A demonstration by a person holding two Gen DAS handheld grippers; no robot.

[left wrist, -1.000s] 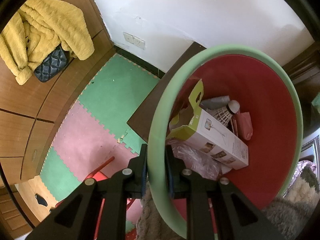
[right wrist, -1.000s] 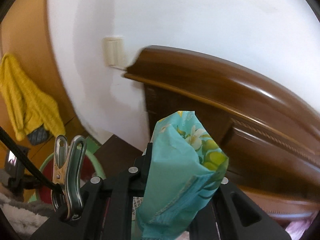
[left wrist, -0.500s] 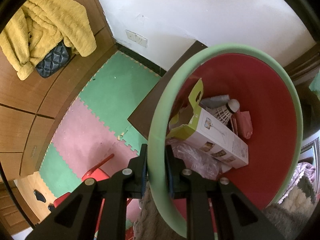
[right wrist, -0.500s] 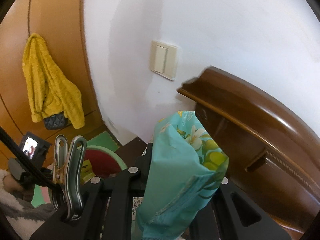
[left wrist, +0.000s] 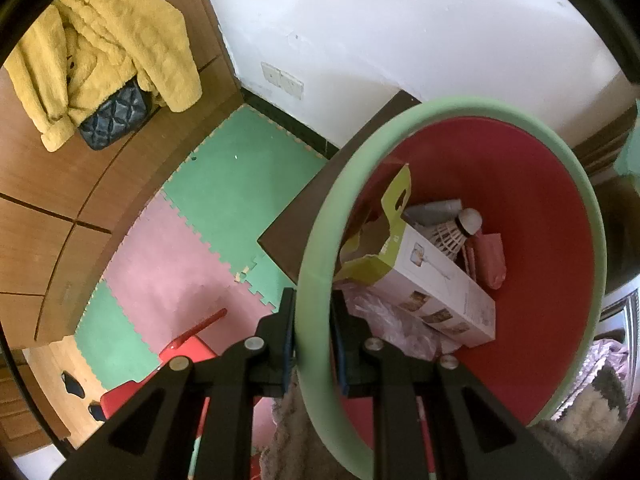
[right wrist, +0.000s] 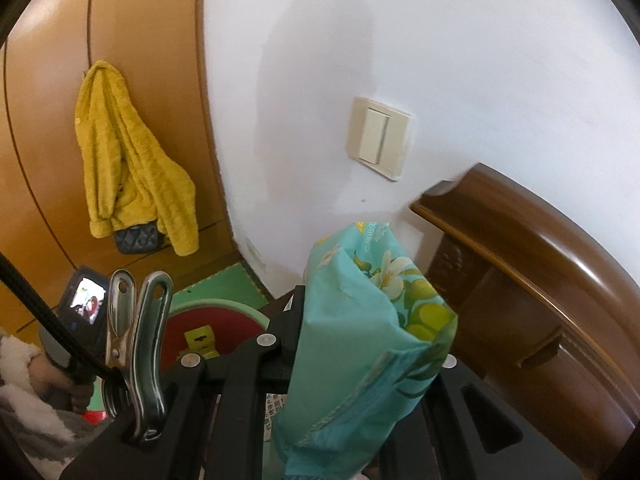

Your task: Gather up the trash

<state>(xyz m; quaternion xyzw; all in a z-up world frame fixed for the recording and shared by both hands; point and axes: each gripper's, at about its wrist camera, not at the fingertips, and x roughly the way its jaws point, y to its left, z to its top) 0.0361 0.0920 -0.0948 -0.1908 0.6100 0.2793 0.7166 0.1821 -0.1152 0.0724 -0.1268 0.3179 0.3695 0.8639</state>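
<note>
Foam-mat floor [left wrist: 236, 184]; left tongs [left wrist: 313, 344] clamped on bin rim [left wrist: 316, 280], right tongs [right wrist: 352, 320] gripping teal packet [right wrist: 360, 344].

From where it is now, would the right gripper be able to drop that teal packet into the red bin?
Probably yes: the bin sits below with its mouth open, held steady by the left gripper, nothing covering it. The right gripper grips the teal packet.

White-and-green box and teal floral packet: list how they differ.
The white-and-green box is stiff cardboard with its flap open; the teal floral packet is soft and crumpled. The box already lies inside the red bin; the packet is pinched upright in the right gripper. Both look like empty packaging.
</note>
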